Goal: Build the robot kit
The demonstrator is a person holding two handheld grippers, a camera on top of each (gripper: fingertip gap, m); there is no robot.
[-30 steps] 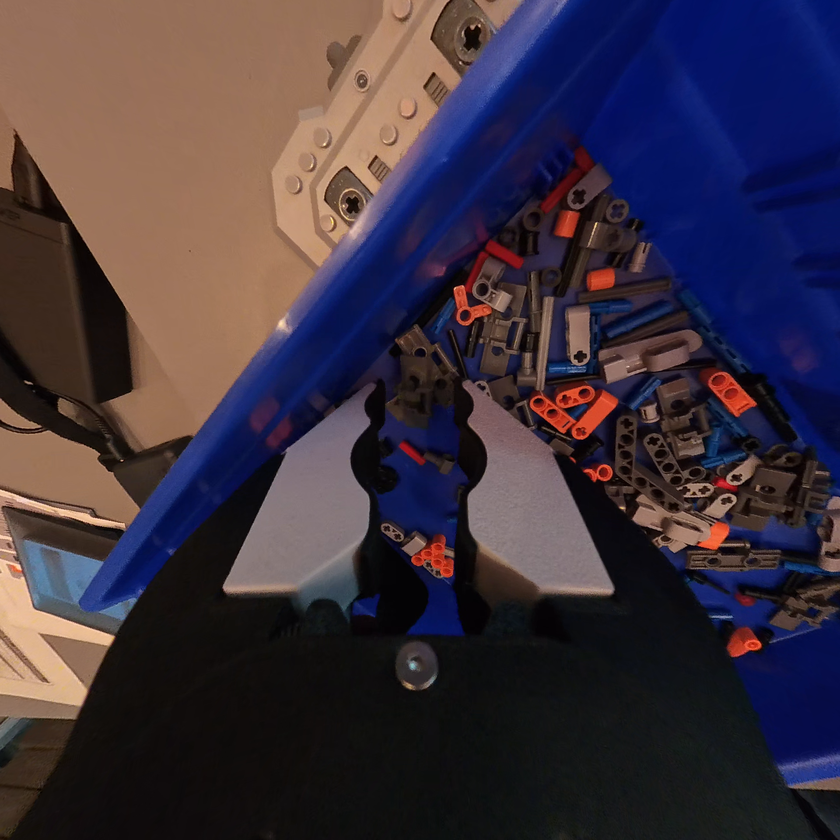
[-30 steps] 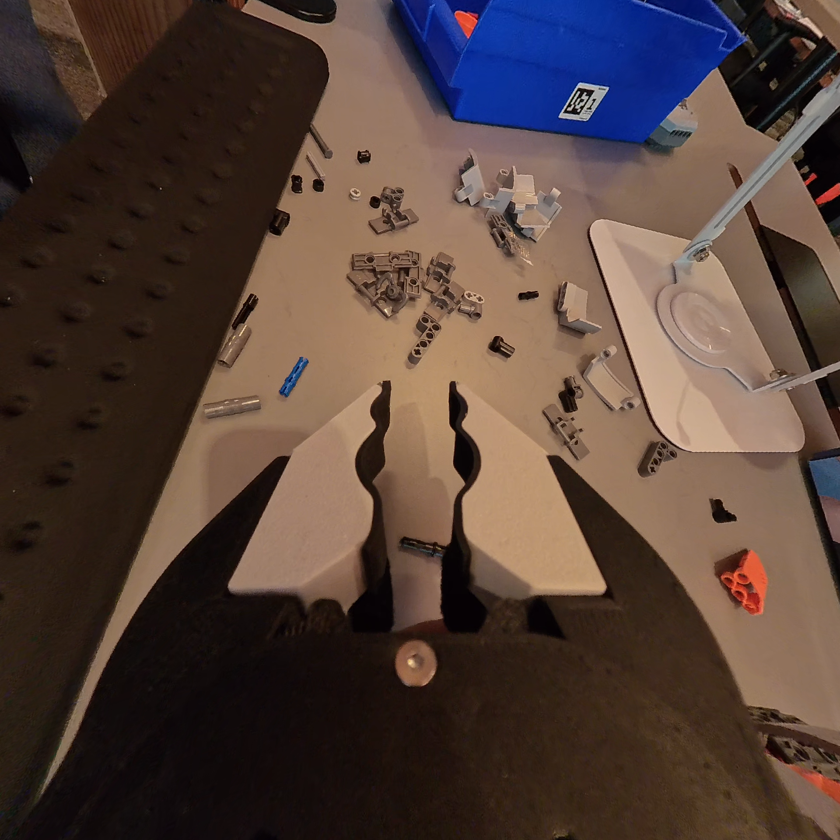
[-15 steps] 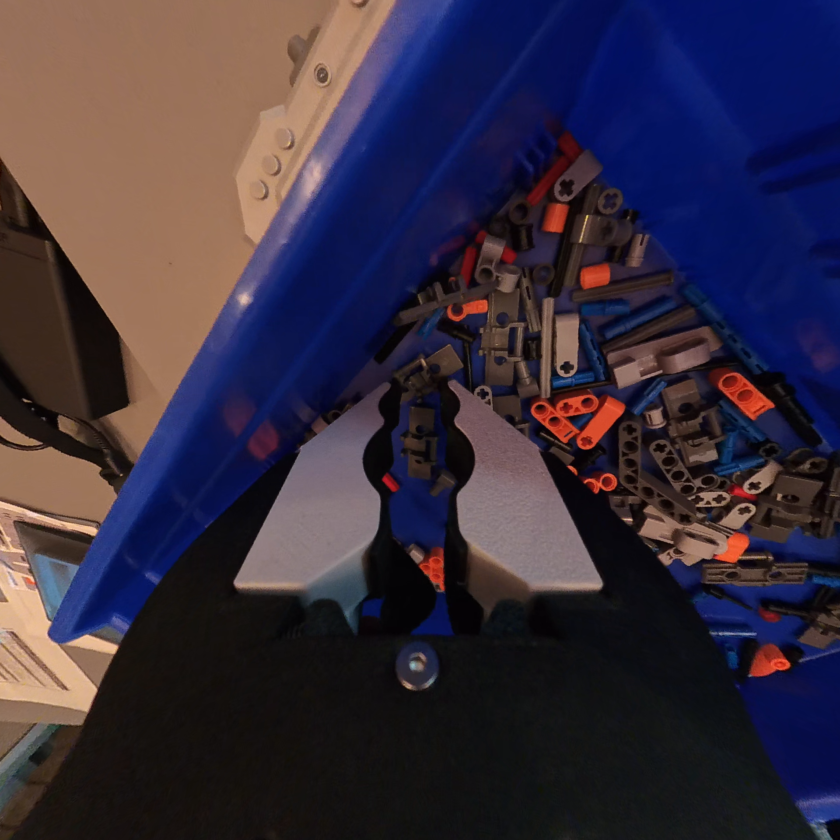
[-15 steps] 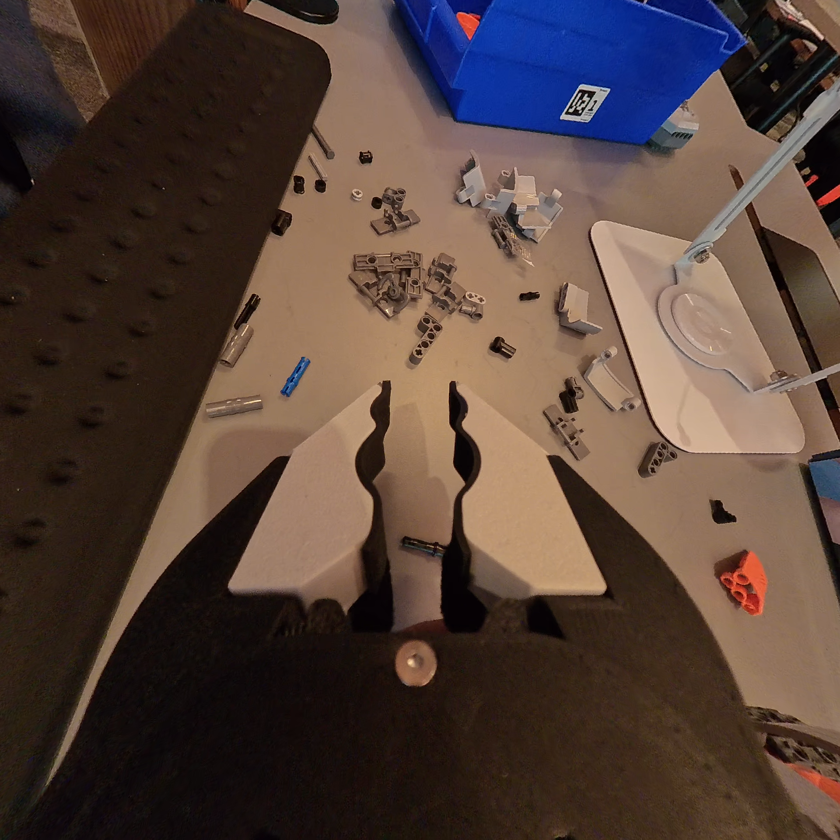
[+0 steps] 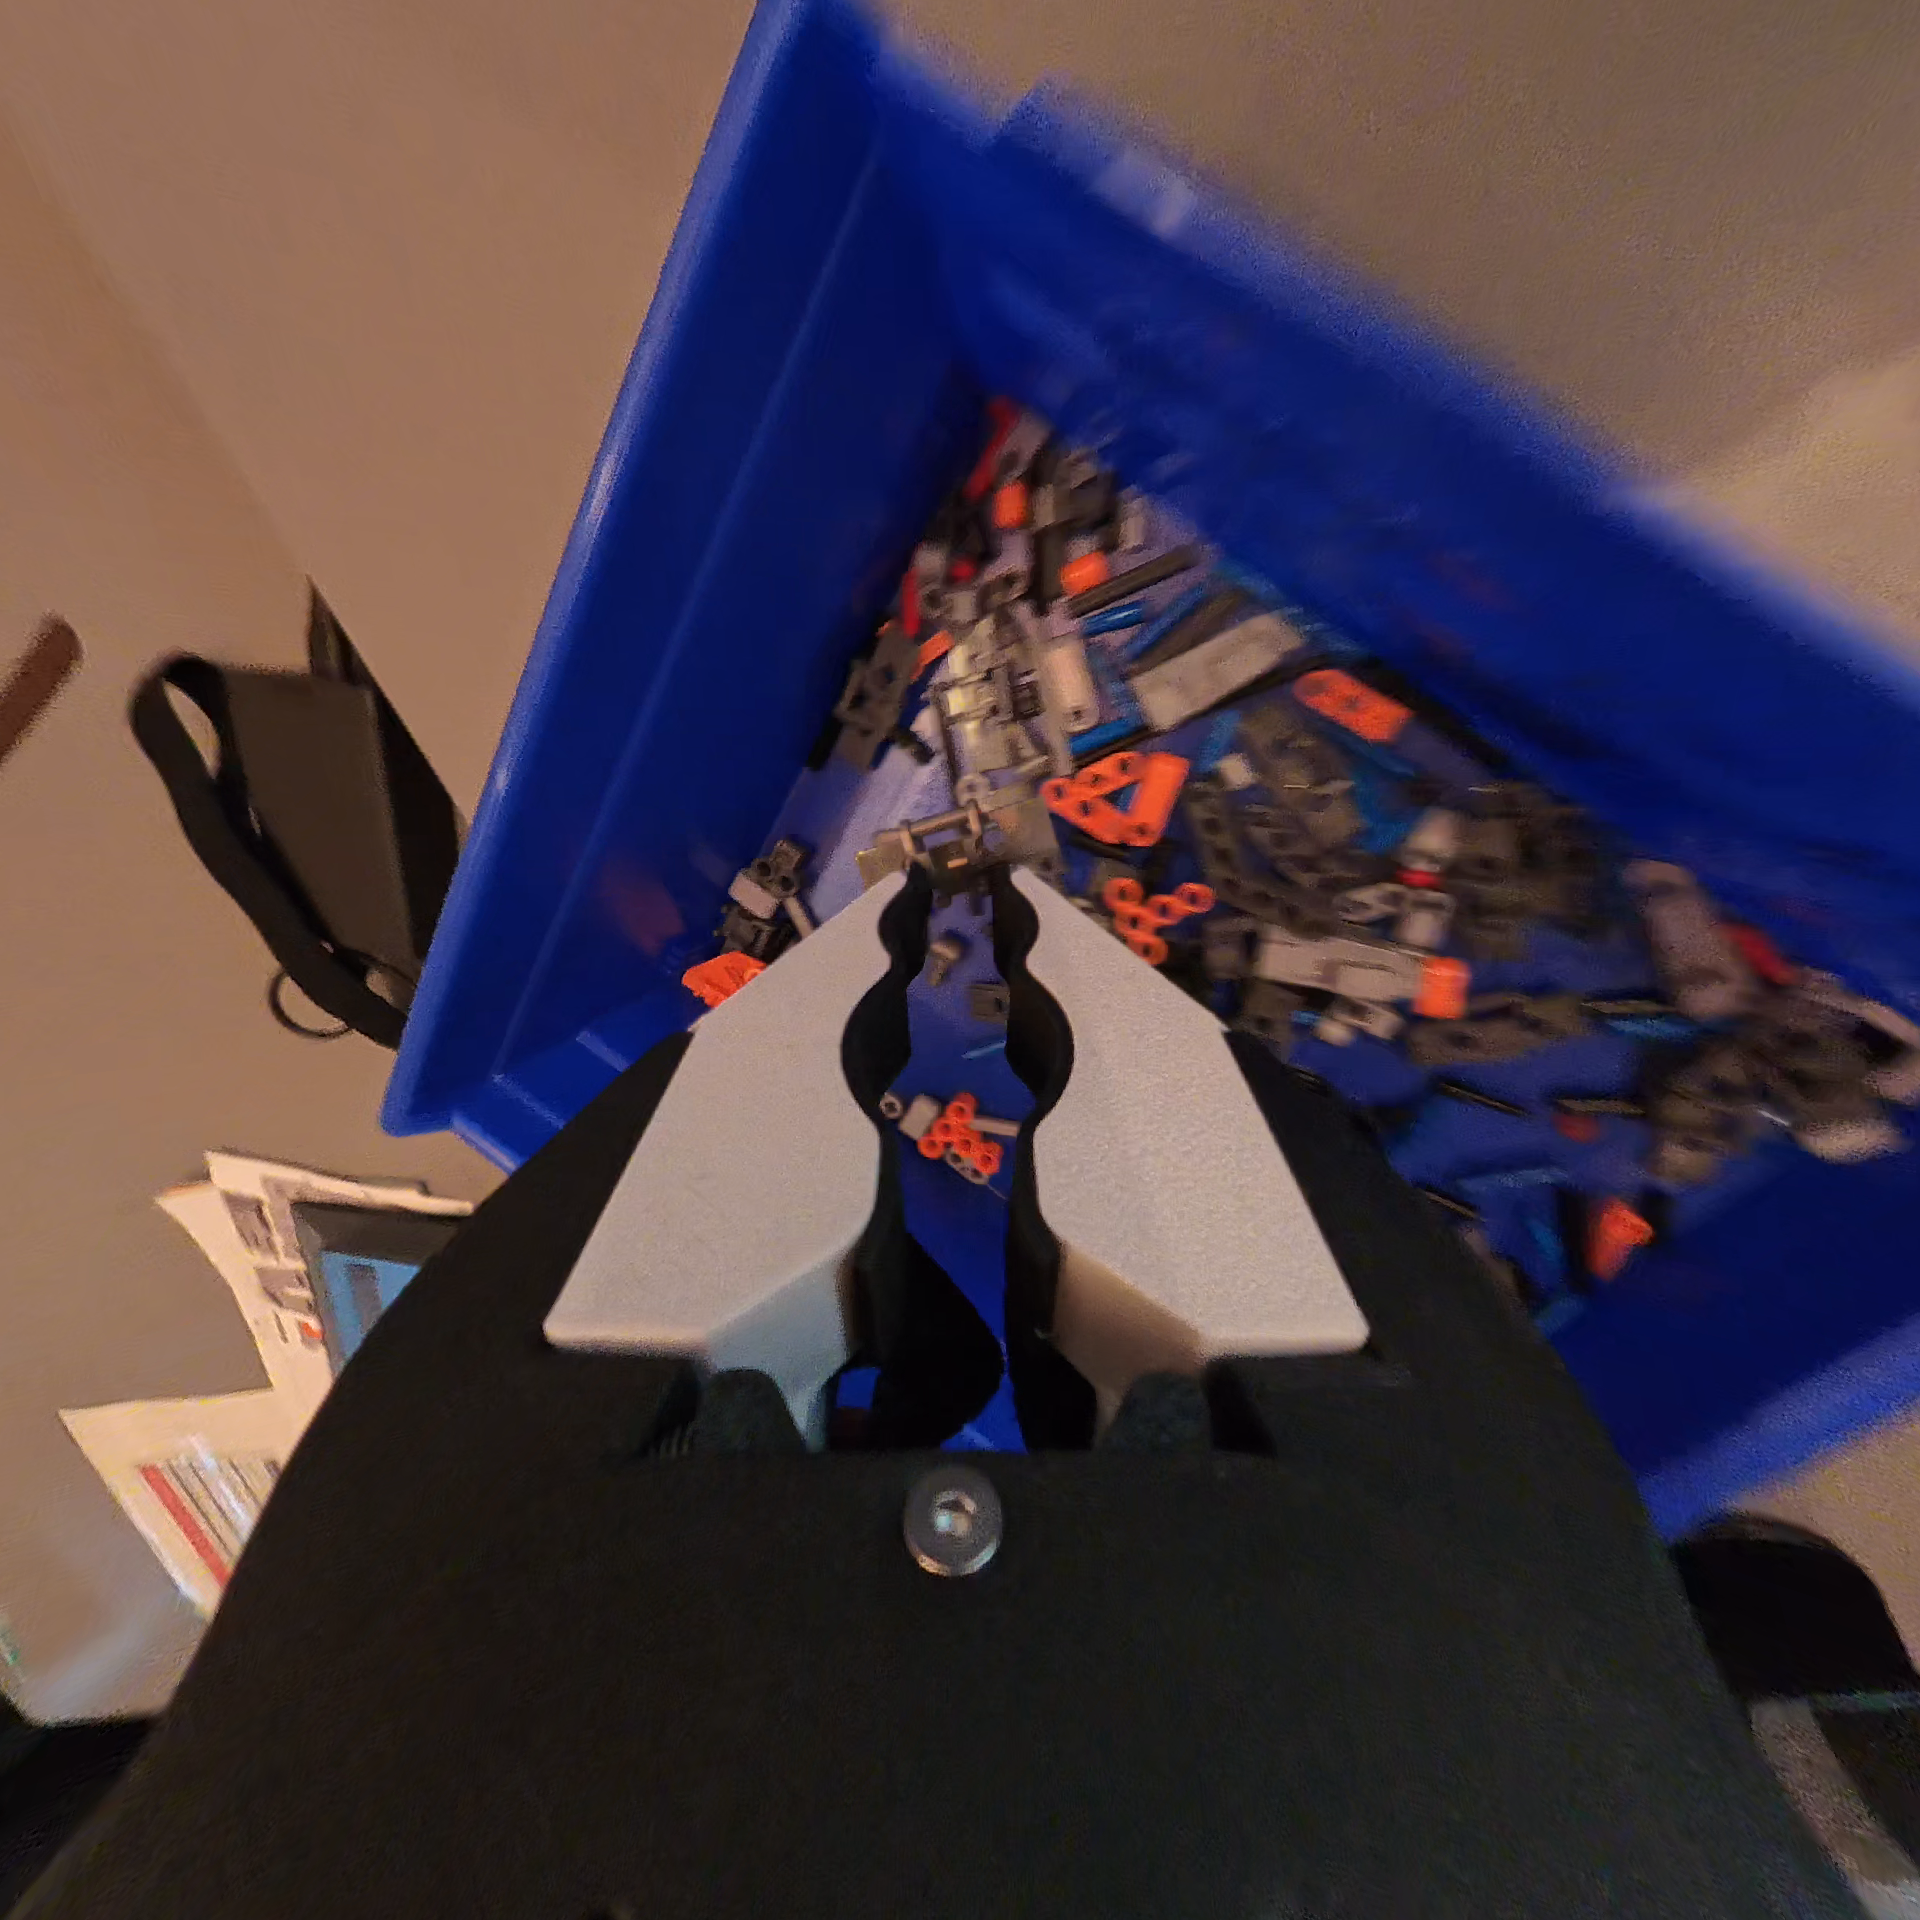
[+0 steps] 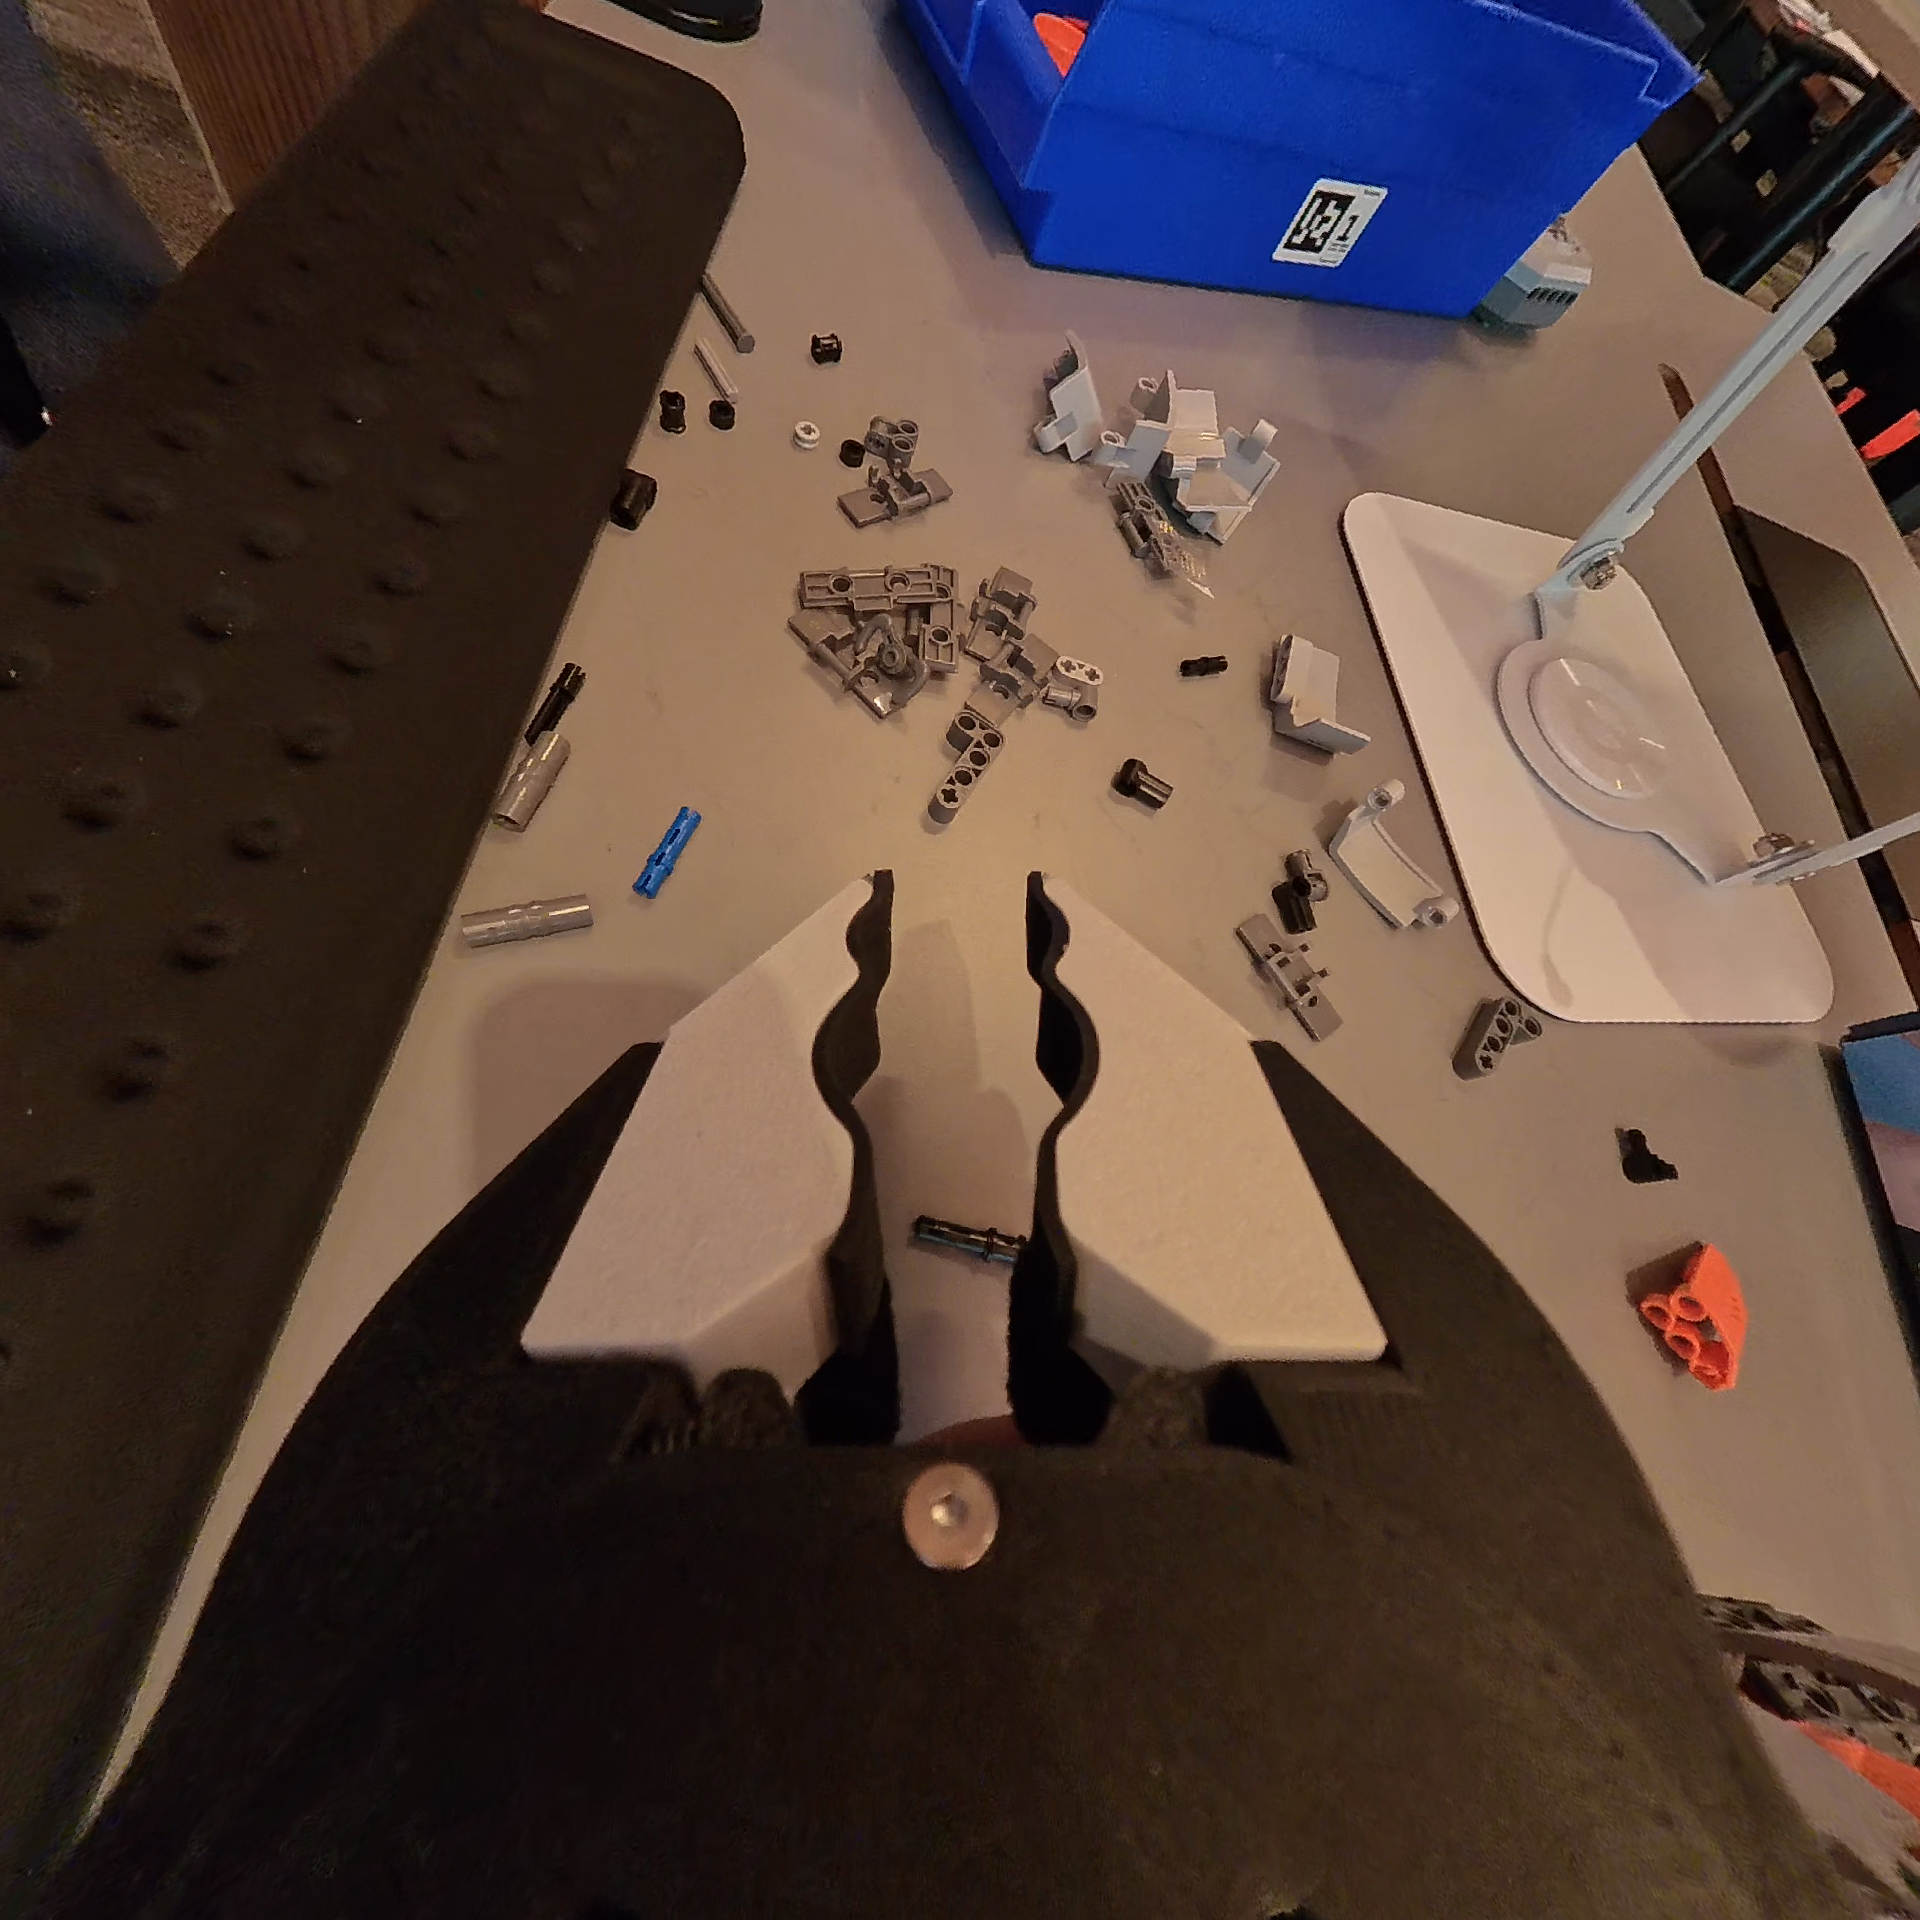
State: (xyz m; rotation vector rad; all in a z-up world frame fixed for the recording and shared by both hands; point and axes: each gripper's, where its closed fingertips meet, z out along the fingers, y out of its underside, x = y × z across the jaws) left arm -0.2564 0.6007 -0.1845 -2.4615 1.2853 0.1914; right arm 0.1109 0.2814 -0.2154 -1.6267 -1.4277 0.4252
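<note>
Your left tongs [image 5: 951,883] grip a grey part [image 5: 956,840] above the blue bin [image 5: 727,582]; your right tongs [image 6: 958,883] hang released over the tabletop [image 6: 831,831].

My left jaws grip a part [image 5: 951,847] over the bin [image 5: 727,582] of parts; on the tabletop [image 6: 1039,312] before my right jaws lie loose parts [image 6: 914,644], mat [image 6: 260,623] left, tray [image 6: 1455,748] right, a pin [image 6: 966,1240] between them
</note>
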